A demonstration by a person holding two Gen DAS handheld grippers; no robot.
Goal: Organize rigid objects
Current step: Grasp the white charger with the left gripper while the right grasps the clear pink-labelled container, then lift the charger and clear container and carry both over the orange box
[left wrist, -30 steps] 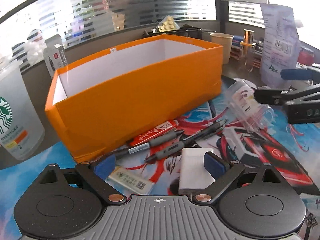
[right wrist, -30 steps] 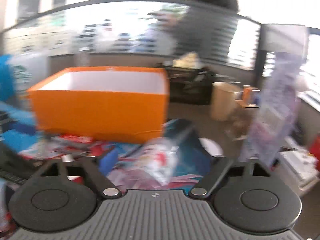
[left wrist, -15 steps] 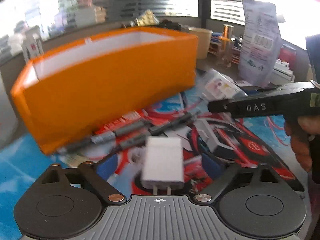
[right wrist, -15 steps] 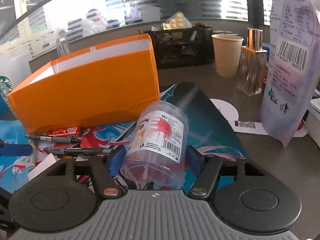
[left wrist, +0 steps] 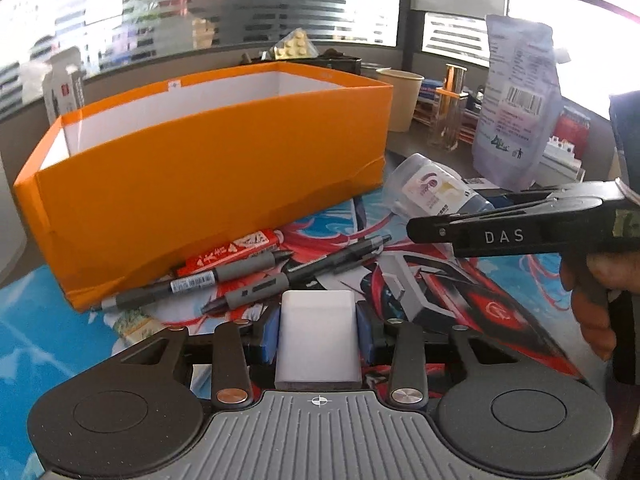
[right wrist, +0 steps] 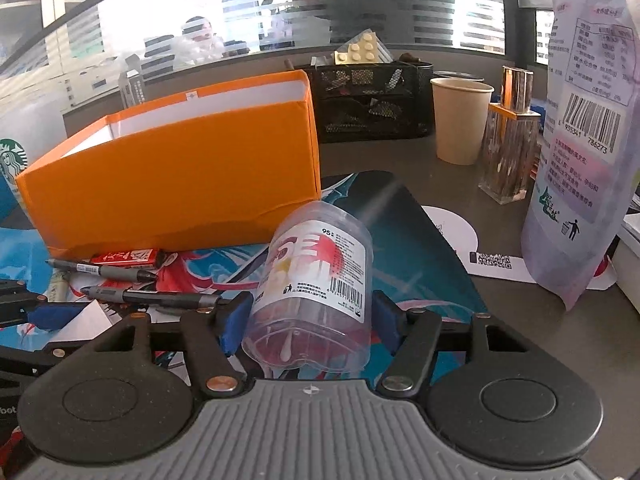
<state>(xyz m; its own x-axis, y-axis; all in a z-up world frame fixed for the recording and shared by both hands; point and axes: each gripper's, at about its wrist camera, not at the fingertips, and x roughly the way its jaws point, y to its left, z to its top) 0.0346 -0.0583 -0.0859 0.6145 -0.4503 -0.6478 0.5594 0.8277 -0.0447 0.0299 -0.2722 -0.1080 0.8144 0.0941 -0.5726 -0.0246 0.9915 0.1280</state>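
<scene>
the left hand-held gripper (left wrist: 318, 330) is closing its blue pads on a white charger (left wrist: 318, 336) lying on the tabletop (right wrist: 400, 152), near side of the orange box (left wrist: 208, 184). the right hand-held gripper (right wrist: 310, 316) clamps a clear tub (right wrist: 314, 288). pick-up step; next, lift both over the box wall and let go inside.

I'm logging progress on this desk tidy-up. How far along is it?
Early. Nothing shows inside the orange box. In hand: the left gripper is closing on a white charger; the right gripper clamps a clear cotton swab jar. Left on the mat: two grey pens and a red packet.
</scene>
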